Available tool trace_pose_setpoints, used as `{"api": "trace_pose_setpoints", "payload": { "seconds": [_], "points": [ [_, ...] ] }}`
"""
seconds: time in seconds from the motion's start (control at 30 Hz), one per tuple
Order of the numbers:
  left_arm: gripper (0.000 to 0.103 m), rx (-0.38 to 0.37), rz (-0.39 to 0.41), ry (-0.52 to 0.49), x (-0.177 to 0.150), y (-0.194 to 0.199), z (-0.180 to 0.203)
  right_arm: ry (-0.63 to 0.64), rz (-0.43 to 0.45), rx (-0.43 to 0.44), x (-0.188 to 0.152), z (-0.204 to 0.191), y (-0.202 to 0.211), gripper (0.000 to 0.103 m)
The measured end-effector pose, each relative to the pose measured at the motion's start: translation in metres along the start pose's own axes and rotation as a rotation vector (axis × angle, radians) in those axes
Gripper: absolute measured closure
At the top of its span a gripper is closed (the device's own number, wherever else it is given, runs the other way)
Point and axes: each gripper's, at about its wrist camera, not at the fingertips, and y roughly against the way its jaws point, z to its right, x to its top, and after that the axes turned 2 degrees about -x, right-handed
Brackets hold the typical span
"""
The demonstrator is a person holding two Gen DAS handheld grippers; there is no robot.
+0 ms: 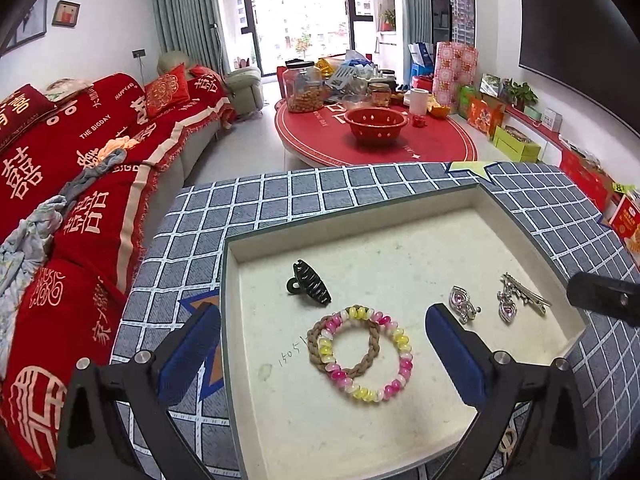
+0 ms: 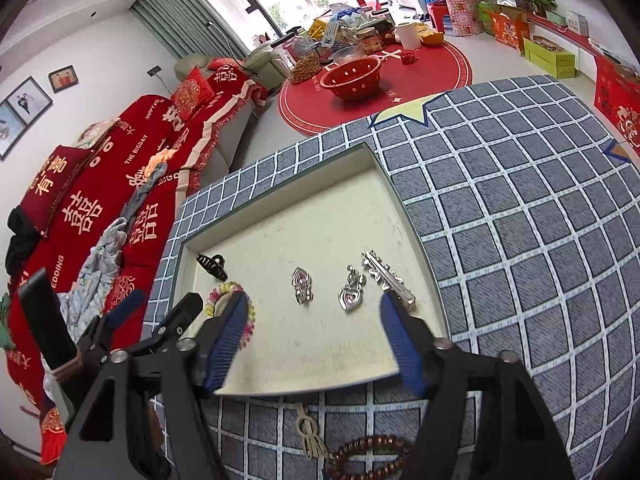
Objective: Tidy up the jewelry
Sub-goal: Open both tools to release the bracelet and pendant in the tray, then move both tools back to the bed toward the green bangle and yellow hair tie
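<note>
A cream tray lies on the checked cloth. In it are a black claw clip, a brown braided band under a pink-yellow spiral hair tie, two silver heart pendants and a silver hair clip. My left gripper is open above the hair tie. My right gripper is open above the pendants. A brown bead bracelet and a cream tassel lie on the cloth in front of the tray.
The checked table has bare cloth to the right of the tray. A red sofa stands on the left. A round red table with a bowl and jars stands beyond. Boxes line the right wall.
</note>
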Motion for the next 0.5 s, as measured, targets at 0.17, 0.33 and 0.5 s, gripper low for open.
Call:
{"api": "trace_pose_setpoints", "payload": {
  "seconds": [0.17, 0.33, 0.5],
  "points": [
    [0.0, 0.004, 0.004, -0.009, -0.005, 0.012, 0.0, -0.012, -0.003, 0.021, -0.012, 0.001, 0.009, 0.014],
    [0.0, -0.011, 0.003, -0.016, -0.011, 0.027, 0.001, -0.003, 0.024, 0.019, -0.028, -0.003, 0.023, 0.0],
    [0.0, -0.03, -0.01, -0.023, -0.022, 0.04, 0.001, 0.003, 0.043, 0.019, -0.043, -0.003, 0.036, 0.0]
  ]
}}
